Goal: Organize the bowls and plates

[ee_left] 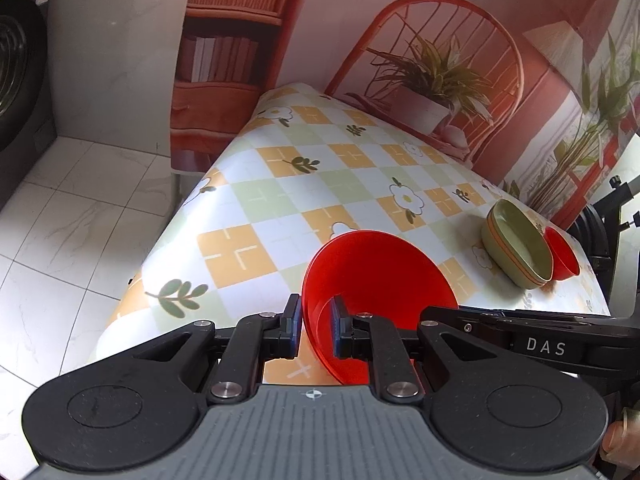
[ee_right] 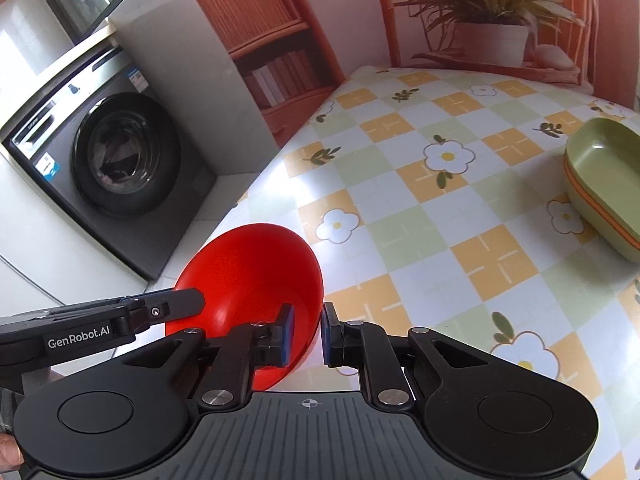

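A red bowl hangs tilted above the near corner of the table. My left gripper is shut on the bowl's left rim, and the wall runs slantwise between the pads. On the opposite rim, seen in the right wrist view, my right gripper is shut on the same red bowl. Each gripper's black finger shows at the bowl's edge in the other's view. Far right on the table stands a stack of green dishes with an orange one in it, and a second red bowl sits just behind.
The table carries a checked flower-print cloth and backs onto a wall poster of a chair and plants. A washing machine stands on the white tiled floor to the left. A black stand rises at the table's right end. The green stack lies ahead right.
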A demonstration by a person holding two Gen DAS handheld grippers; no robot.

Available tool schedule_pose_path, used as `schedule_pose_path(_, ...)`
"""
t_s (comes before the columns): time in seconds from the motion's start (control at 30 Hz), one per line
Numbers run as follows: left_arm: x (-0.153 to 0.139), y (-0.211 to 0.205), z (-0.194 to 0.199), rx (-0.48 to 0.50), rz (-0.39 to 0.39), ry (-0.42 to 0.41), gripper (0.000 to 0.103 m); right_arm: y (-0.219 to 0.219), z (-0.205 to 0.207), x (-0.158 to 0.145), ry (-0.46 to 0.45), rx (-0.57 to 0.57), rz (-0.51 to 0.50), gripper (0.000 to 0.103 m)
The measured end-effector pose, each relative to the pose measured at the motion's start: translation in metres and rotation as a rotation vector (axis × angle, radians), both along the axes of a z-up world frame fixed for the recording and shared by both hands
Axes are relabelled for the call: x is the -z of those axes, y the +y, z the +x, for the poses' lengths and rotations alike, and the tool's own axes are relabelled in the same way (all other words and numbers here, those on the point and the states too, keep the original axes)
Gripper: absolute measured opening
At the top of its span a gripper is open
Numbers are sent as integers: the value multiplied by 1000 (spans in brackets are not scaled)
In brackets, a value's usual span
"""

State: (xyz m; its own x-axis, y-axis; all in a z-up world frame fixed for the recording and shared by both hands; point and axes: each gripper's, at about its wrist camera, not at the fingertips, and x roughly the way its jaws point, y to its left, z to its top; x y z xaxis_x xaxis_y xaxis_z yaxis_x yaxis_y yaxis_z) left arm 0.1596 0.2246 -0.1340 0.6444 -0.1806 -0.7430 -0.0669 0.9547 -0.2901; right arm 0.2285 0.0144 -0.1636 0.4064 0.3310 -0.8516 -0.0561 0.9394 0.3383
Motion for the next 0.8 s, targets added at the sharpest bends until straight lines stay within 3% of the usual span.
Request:
schedule_pose_path(0.57,-33,-93,45,170,77,-42,16,-100,-5,-28,-107,257,48,13)
schedule_pose_path(0.8,-51,-137,64,235,83,-80,16,-149,-10,-45,-197,343,51,14)
